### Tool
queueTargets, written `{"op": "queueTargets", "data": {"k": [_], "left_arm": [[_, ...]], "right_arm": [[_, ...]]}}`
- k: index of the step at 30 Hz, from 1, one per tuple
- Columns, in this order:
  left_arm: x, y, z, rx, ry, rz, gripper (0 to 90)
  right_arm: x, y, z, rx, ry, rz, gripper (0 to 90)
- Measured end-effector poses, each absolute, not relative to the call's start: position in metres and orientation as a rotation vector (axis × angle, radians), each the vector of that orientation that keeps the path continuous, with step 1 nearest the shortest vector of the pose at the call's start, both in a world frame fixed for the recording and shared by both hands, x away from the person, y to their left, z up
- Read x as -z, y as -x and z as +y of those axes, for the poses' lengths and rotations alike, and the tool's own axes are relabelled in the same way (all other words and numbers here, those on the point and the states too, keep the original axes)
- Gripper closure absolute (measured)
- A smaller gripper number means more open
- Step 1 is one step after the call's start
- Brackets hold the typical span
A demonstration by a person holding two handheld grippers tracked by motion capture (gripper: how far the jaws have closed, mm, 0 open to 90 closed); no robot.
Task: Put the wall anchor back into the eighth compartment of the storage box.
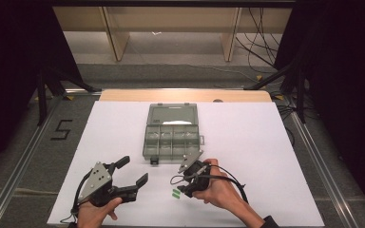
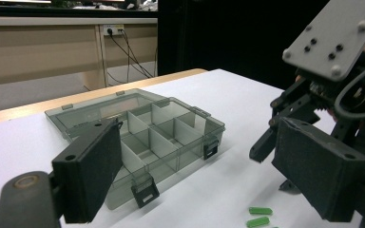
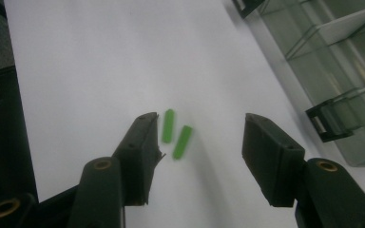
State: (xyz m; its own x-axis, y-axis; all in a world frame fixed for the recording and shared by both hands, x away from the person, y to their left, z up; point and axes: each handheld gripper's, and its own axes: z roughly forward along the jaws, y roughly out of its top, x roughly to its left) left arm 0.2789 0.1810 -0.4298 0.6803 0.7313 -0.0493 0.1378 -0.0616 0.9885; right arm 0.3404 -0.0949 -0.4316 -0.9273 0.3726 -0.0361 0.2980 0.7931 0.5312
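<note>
Two small green rod-shaped pieces point(image 1: 176, 193) lie side by side on the white table point(image 1: 266, 142). My right gripper point(image 1: 181, 186) is tilted down over them. In the right gripper view its jaws stand open, and the two pieces point(image 3: 168, 126) point(image 3: 182, 141) lie on the table between the pads, closer to the left pad, which they do not touch. My left gripper point(image 1: 134, 170) rests open and empty at the front left. Beyond its wide jaws, the left gripper view shows the green pieces point(image 2: 260, 210).
A grey translucent compartment box point(image 1: 171, 133) lies open mid-table, its lid folded back and its dividers bare point(image 2: 142, 128). Its black latch point(image 3: 330, 121) is near my right jaw. The person's left hand point(image 1: 95, 213) holds the left gripper at the front edge.
</note>
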Motion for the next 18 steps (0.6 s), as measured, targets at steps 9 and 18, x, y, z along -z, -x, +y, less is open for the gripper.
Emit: {"op": "queueTargets", "data": {"k": [9,18], "left_arm": [[0.430,-0.279,0.181,-0.563,-1.585,0.732,15.9],[0.429,-0.279,0.182,-0.565,-1.587,0.728,15.9]], "right_arm": [[0.443,-0.346,-0.086,-0.723,-0.576,2.898,53.8],[0.455,-0.350,-0.077,-0.636,-0.603,2.948,62.2]]}}
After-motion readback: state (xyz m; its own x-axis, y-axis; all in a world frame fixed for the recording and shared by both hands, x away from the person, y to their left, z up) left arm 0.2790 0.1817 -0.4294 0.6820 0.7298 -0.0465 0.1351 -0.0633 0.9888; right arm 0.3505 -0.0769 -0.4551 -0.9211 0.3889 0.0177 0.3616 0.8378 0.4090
